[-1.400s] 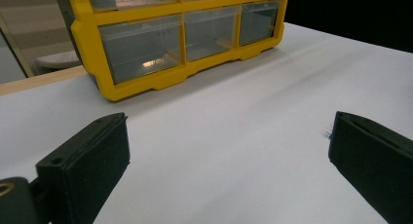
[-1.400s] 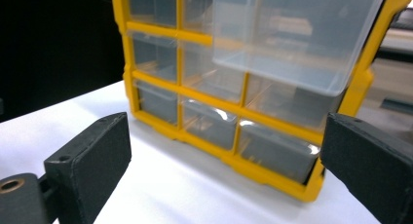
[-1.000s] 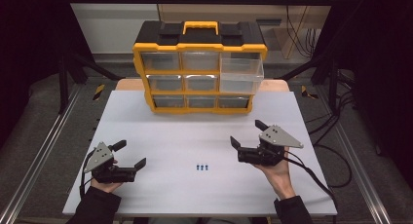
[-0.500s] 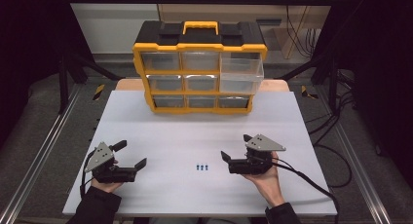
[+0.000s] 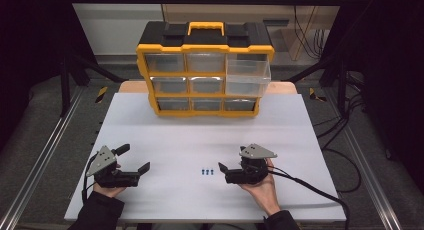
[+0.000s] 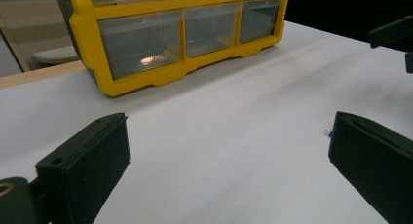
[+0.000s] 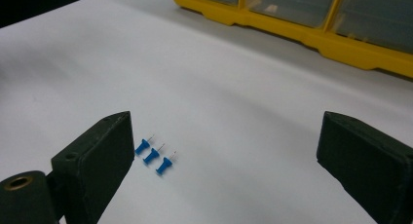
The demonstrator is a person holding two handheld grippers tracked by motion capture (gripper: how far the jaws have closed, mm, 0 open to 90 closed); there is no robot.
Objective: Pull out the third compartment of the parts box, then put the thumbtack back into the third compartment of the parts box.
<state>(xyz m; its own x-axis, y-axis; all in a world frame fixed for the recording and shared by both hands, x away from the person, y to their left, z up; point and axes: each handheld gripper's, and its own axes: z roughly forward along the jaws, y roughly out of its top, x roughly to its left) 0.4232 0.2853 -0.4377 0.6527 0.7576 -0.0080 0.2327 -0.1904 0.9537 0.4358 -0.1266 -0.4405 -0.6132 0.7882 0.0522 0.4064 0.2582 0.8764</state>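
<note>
Three small blue push pins (image 5: 206,172) lie side by side on the white table top (image 5: 200,135), near its front edge. In the right gripper view the pins (image 7: 155,156) rest just inside the left jaw. My right gripper (image 5: 224,172) is low over the table just right of the pins, pointing left at them, open and holding nothing. My left gripper (image 5: 136,157) is at the front left, open and empty, a good way left of the pins. In the left gripper view, one pin (image 6: 329,132) peeks out beside the right jaw.
A yellow and black drawer organizer (image 5: 206,70) stands at the back centre of the table. Its clear top right drawer (image 5: 248,78) is pulled out. Metal rails and cables run along both sides of the table.
My right gripper has moved left and toward the front edge, coming down close to the blue pins. The left gripper and the pins have stayed put.
</note>
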